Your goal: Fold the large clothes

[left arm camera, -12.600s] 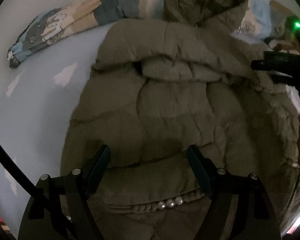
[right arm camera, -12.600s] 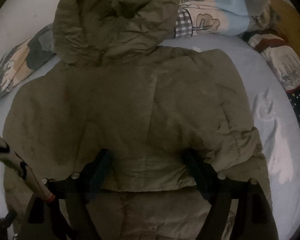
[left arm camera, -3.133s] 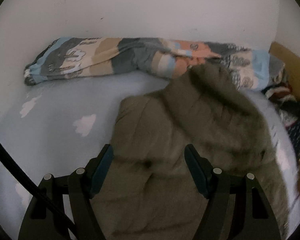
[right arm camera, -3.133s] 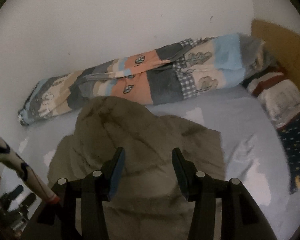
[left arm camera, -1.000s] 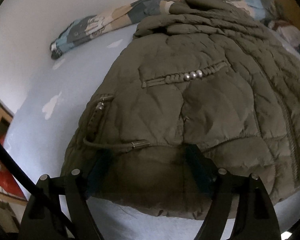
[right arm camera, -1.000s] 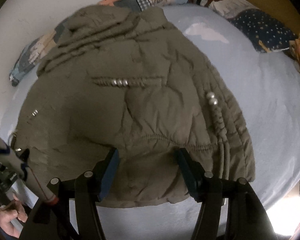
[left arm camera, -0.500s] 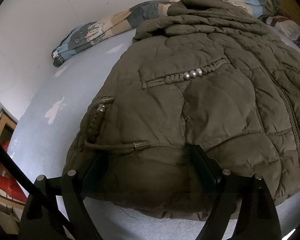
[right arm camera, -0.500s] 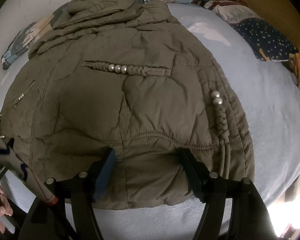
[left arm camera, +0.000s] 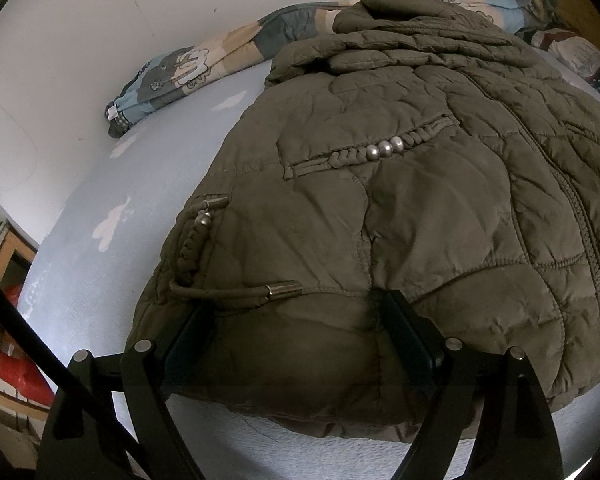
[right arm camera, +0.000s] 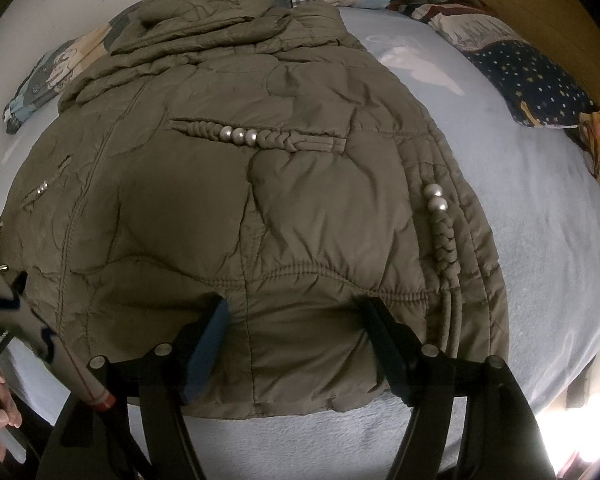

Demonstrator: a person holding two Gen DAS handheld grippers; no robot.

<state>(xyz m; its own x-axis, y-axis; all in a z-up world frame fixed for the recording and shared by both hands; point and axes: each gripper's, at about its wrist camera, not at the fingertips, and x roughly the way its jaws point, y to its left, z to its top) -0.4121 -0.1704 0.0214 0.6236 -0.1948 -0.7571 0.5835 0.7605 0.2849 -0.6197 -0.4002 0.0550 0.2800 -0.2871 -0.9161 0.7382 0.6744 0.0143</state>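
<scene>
An olive quilted hooded coat (left arm camera: 400, 184) lies spread front up on the pale blue bed, hood toward the wall; it also shows in the right wrist view (right arm camera: 228, 184). Its pockets have braided trim with silver beads (left arm camera: 384, 149). My left gripper (left arm camera: 296, 320) is open, its fingers on either side of the hem at the coat's left bottom corner. My right gripper (right arm camera: 294, 320) is open, its fingers astride the hem at the right bottom corner. Neither grips the fabric.
A rolled patchwork quilt (left arm camera: 188, 64) lies along the white wall behind the coat. A dark starred pillow (right arm camera: 536, 76) and other bedding sit at the right by a wooden headboard (right arm camera: 548, 4). The bed's near edge (right arm camera: 300, 440) is just below the hem. Shelving (left arm camera: 4, 280) stands left.
Both grippers have drawn slightly back and lower toward the hem over the last second; the coat lies still. Earlier the coat was lifted and laid out front up.
</scene>
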